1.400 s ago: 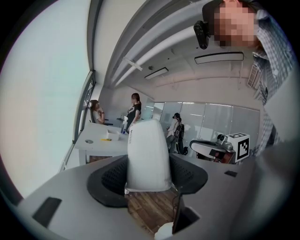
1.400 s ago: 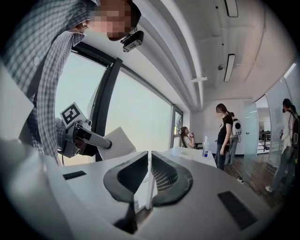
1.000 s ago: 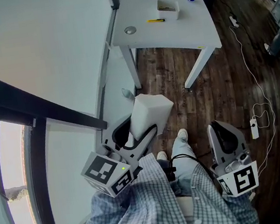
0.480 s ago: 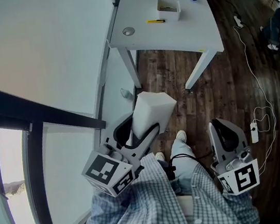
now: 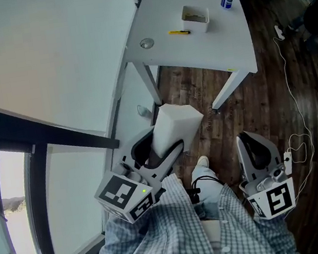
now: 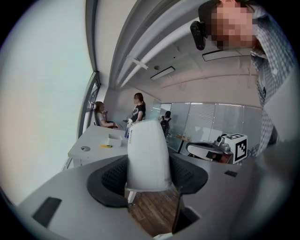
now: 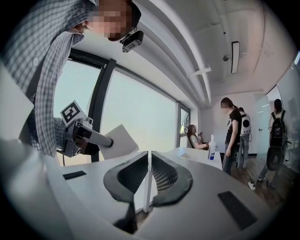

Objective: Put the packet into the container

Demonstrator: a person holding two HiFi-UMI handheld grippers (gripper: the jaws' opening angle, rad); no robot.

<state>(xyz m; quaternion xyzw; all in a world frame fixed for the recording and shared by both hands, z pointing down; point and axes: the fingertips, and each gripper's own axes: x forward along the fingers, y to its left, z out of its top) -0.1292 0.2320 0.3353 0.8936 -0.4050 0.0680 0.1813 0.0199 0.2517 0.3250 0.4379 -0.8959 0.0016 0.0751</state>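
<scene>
Dark wood floor lies between you and the white counter, well ahead of both jaws. Your left gripper clamps the white packet, evidently for carrying. The container sits on that counter. Your right gripper is clenched and empty.

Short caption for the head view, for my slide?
Left gripper clamps a white pillow-shaped packet short of the white table bearing the small white open container; right gripper shut, empty.
</scene>
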